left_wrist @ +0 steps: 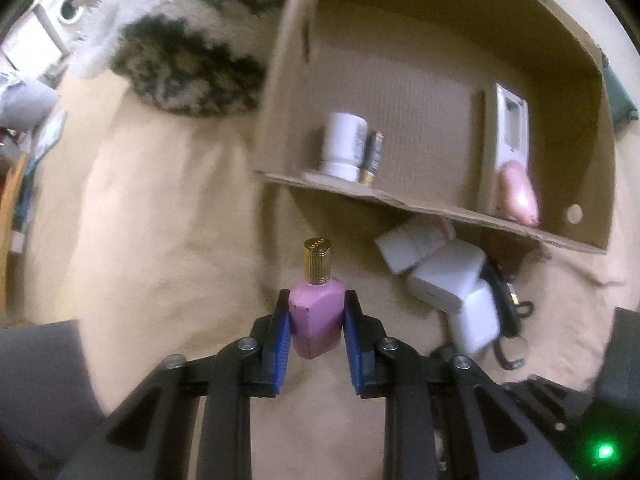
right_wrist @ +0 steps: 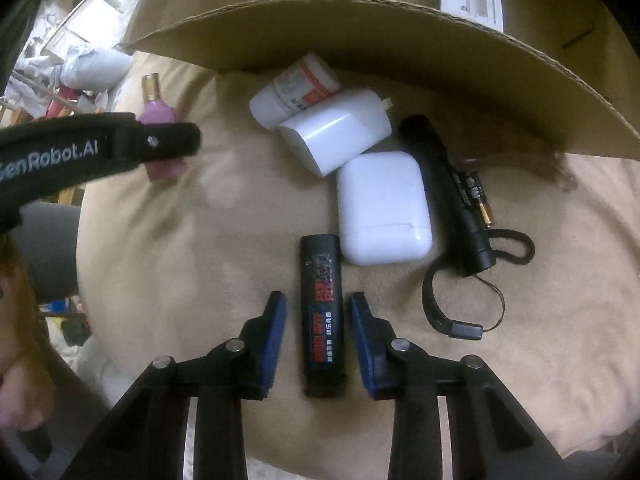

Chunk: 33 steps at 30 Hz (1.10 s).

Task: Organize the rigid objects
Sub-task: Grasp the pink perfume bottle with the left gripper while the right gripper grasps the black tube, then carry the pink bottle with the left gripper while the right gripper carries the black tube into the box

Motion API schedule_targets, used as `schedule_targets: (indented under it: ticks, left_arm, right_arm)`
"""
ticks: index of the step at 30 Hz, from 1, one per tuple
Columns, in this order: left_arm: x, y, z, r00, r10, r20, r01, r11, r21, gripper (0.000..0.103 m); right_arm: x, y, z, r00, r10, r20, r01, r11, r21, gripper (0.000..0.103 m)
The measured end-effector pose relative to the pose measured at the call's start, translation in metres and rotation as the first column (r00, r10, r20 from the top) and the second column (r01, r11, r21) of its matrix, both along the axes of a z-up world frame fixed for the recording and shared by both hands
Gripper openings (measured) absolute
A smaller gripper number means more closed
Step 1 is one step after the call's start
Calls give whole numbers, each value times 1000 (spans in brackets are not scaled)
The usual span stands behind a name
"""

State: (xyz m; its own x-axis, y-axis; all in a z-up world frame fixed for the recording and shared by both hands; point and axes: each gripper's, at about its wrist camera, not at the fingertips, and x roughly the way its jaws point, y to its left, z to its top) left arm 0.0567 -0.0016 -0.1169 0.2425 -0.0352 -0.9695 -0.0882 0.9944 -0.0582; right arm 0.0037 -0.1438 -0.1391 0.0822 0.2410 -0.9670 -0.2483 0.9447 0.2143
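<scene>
My left gripper (left_wrist: pixel 318 294) is shut on a pink bottle (left_wrist: pixel 316 320) with a gold cap, held above the beige cloth (left_wrist: pixel 160 220). The right wrist view shows this bottle (right_wrist: pixel 156 114) behind a left finger (right_wrist: pixel 160 140). My right gripper (right_wrist: pixel 318 297) points down over a black printed stick (right_wrist: pixel 322 320) lying on the cloth. The stick lies lengthwise between the blue pads (right_wrist: pixel 272 340), with a small gap on each side. An open cardboard box (left_wrist: pixel 400 80) holds a white jar (left_wrist: pixel 344 144), a gold-tipped tube (left_wrist: pixel 374 156), a white device (left_wrist: pixel 512 128) and a pink item (left_wrist: pixel 520 196).
In front of the box wall (right_wrist: pixel 360 36) lie a white pill bottle (right_wrist: pixel 296 88), a white charger block (right_wrist: pixel 336 132), a white earbud case (right_wrist: pixel 382 208) and a black flashlight (right_wrist: pixel 448 192) with a strap. A furry mottled blanket (left_wrist: pixel 180 48) lies left of the box.
</scene>
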Motion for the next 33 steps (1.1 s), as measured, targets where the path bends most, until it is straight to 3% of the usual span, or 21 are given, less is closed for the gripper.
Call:
schedule_targets:
  ticks: [2, 9, 16, 27, 33]
  left_arm:
    - [-2, 7, 0, 1000, 11, -5, -11, 1000, 5, 22]
    - [-19, 24, 8, 999, 38, 13, -38, 999, -3, 22]
    - [-38, 30, 20, 998, 23, 59, -25, 999, 32, 22]
    - [-40, 17, 55, 990, 16, 138, -17, 1000, 6, 22]
    - [-20, 0, 89, 980, -46, 196, 45, 999, 11, 22]
  right_arm:
    - [0, -2, -1, 1000, -1, 11, 1, 1000, -13, 22]
    - [-9, -14, 11, 999, -25, 39, 25, 1000, 19, 21]
    - [-21, -29, 43, 991, -71, 115, 61, 994, 92, 21]
    - [-6, -74, 105, 927, -250, 278, 191, 956, 222, 21]
    - [20, -88, 133, 902, -291, 318, 203, 938, 282, 21]
